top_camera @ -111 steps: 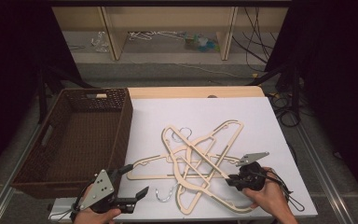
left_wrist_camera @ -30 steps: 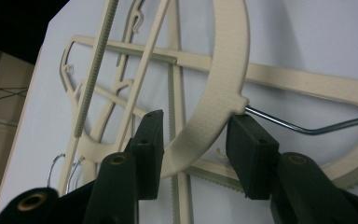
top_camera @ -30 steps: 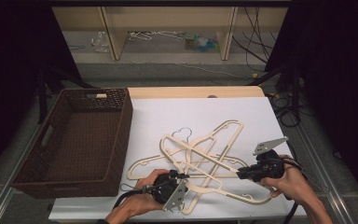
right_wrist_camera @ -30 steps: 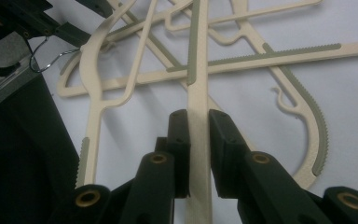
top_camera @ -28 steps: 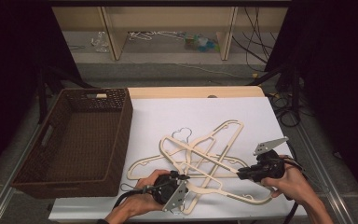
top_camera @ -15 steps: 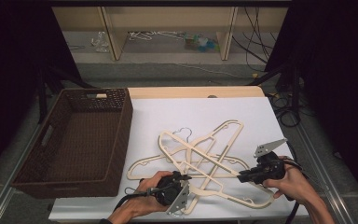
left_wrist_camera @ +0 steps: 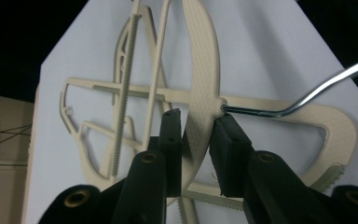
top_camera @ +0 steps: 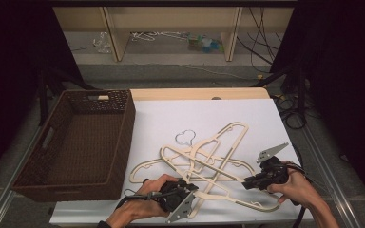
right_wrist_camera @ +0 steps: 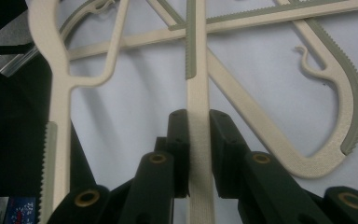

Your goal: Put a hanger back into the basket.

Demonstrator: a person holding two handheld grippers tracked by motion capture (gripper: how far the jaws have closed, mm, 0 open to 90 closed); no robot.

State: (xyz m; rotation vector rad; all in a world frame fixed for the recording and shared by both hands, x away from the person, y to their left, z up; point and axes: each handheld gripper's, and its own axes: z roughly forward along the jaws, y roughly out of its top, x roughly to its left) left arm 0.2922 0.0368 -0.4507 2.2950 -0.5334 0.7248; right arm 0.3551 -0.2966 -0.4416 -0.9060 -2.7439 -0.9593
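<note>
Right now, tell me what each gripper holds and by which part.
Right gripper: shut on a straight bar of a beige plastic hanger. Left gripper, jaws just closing: around another beige hanger's neck, beside its metal hook.

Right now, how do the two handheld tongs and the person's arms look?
Both tongs are black. The left tongs carry a grey three-cornered plate with small holes; the right tongs bear a similar plate. A black cable trails from the left one. In the gripper views, each has two flat black jaws on arms with brass-coloured rivets. The forearms are bare, with no sleeves visible.
</note>
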